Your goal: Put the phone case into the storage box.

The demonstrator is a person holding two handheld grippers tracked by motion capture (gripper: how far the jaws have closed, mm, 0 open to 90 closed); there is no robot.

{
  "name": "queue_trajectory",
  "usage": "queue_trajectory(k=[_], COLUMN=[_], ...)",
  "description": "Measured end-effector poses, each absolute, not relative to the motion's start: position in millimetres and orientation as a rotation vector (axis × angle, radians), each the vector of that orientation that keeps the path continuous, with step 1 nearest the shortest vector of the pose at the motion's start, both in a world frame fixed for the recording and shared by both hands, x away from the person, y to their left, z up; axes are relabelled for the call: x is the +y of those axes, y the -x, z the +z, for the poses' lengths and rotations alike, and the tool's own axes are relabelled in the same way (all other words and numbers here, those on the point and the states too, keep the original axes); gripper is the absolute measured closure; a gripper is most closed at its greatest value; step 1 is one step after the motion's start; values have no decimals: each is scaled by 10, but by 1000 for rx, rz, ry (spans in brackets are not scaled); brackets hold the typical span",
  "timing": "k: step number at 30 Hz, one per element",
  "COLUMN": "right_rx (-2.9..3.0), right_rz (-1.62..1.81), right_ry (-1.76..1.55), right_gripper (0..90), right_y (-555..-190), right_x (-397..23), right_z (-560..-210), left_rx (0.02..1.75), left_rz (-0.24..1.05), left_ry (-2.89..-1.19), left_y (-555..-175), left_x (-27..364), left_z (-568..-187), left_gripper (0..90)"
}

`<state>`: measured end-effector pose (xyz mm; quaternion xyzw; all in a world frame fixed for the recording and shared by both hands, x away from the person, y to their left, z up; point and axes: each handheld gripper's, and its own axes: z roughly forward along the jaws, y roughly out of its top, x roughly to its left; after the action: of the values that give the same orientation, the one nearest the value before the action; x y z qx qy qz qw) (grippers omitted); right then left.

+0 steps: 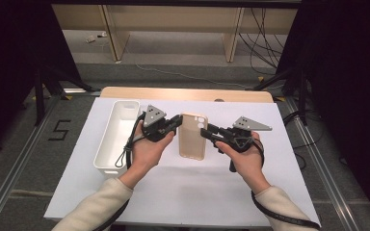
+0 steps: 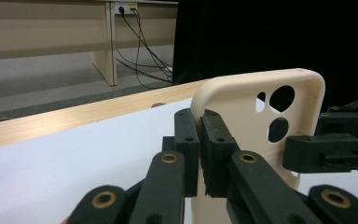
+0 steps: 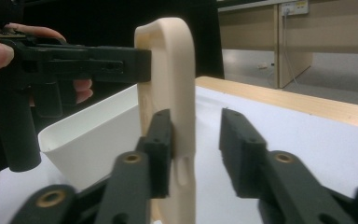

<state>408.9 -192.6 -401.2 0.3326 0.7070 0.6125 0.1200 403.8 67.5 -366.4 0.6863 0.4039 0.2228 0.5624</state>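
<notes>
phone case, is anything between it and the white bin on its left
Only the left gripper, shut on the phone case edge, and its hand lie between it and the white bin; no loose object does.

Left hand-held gripper jaws clamped shut; right hand-held gripper jaws parted, both pointing inward

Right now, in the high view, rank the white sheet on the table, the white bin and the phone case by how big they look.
1. White sheet, by far the largest.
2. White bin, long and narrow.
3. Phone case, the smallest, though it is held up off the table between the grippers, a bit nearer the camera, which flatters it.
</notes>
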Motion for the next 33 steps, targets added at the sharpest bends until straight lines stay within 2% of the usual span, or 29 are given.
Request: queue_trajectory(k=[5, 14, 20, 33], right_rx=[2065, 2112, 2120, 2107], right_rz=[1772, 1729, 1713, 1702], right_ry=[-961, -847, -785, -746], right_gripper=[397, 218, 165, 160], right_y=[-4075, -4027, -3965, -3873], right_x=[-1929, -1944, -1990, -2058], right_z=[-3980, -3953, -3972, -3960], left_rx=[949, 956, 944, 953], left_rz=[542, 563, 582, 605], left_ry=[-1618, -1610, -1613, -1601], left_y=[-4056, -4066, -4074, -4088], left_x=[727, 839, 902, 1068], left_z=[-3645, -3589, -3572, -3534], left_gripper=[862, 862, 864, 865])
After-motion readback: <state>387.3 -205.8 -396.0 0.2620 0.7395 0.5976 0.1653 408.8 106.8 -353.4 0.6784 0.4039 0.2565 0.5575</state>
